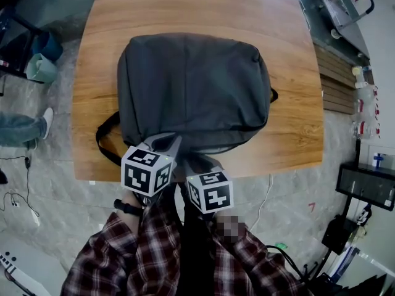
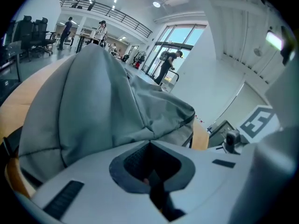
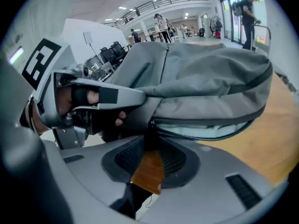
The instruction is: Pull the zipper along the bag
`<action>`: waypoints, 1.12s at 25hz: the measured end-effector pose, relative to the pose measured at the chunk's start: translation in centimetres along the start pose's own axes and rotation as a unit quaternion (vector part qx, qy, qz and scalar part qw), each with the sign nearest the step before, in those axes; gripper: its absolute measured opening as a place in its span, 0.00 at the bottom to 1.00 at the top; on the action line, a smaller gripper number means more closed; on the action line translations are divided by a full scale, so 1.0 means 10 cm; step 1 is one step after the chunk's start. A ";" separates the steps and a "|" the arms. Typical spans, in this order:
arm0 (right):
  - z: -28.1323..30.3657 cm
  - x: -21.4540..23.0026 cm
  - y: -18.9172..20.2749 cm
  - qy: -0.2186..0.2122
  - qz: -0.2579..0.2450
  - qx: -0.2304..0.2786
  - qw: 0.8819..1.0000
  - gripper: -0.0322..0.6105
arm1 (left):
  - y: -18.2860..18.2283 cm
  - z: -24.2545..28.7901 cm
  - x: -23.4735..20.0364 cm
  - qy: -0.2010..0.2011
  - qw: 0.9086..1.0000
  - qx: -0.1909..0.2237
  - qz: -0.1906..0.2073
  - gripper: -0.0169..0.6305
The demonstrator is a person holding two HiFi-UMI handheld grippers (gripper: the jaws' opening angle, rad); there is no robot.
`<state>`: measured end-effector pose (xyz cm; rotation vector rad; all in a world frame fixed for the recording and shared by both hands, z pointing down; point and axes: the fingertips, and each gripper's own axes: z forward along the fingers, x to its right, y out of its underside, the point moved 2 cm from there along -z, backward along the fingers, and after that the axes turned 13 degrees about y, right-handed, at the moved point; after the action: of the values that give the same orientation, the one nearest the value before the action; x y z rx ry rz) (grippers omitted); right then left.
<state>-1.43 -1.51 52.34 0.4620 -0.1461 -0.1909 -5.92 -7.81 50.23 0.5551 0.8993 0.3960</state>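
The head camera looks steeply down on the whole bag [image 1: 194, 91] lying on the counter [image 1: 290, 122]. The left claw [image 2: 149, 144] camera sits low at the bag's near edge, pressed close, facing across it. The right claw [image 3: 148, 136] camera sits just beside, facing along the bag's near side. All three views share the bag and counter.

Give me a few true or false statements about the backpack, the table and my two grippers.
The backpack lies on a wooden table. True.
The backpack is bright red. False: it is grey.
The right hand-held gripper pinches the zipper pull. True.
The left hand-held gripper hangs open, clear of the bag. False: its jaws are shut on the backpack's fabric.
The zipper is fully closed. False: a gap shows light lining.
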 end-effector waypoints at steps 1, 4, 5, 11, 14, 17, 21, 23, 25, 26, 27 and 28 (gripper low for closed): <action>0.02 0.01 -0.01 -0.005 0.004 0.000 1.000 0.19 | 0.00 0.00 0.00 -0.002 1.000 0.002 0.003 0.04; 0.05 0.01 -0.04 -0.019 0.008 0.008 1.000 0.19 | -0.01 0.01 -0.01 -0.009 1.000 0.003 0.017 0.04; 0.06 0.01 -0.05 -0.021 0.006 0.007 1.000 0.19 | -0.01 0.01 -0.02 -0.009 1.000 0.002 0.018 0.04; 0.05 -0.03 -0.05 -0.020 -0.007 -0.008 1.000 0.08 | 0.01 0.02 -0.03 -0.011 1.000 0.006 0.015 0.04; 0.09 -0.03 -0.03 -0.030 0.018 -0.020 0.999 0.08 | 0.01 0.02 -0.03 -0.013 1.000 0.005 0.018 0.04; 0.13 -0.04 -0.04 -0.045 0.023 -0.039 0.998 0.08 | 0.01 0.02 -0.04 -0.011 1.000 0.004 0.016 0.04; 0.11 -0.05 -0.07 -0.043 -0.003 -0.033 0.999 0.08 | 0.00 0.02 -0.06 -0.015 1.000 0.007 0.021 0.04; 0.08 -0.04 -0.07 -0.038 -0.004 -0.023 0.999 0.08 | 0.00 0.01 -0.05 -0.012 0.999 0.015 0.036 0.04; 0.06 -0.03 -0.07 -0.040 -0.001 -0.021 0.999 0.08 | 0.01 0.00 -0.04 -0.010 0.998 0.027 0.059 0.04; 0.05 -0.03 -0.07 -0.041 -0.004 -0.022 0.999 0.08 | 0.01 -0.01 -0.03 -0.010 0.997 0.030 0.066 0.04; 0.04 -0.03 -0.07 -0.040 -0.011 -0.022 0.999 0.08 | 0.01 -0.01 -0.03 -0.011 0.997 0.031 0.069 0.04; 0.03 -0.02 -0.07 -0.038 -0.017 -0.022 0.999 0.08 | 0.01 -0.01 -0.03 -0.010 0.997 0.030 0.069 0.04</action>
<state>-1.80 -2.23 52.31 0.4134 -0.2088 -0.2448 -6.16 -7.83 50.45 0.6776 0.8579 0.4876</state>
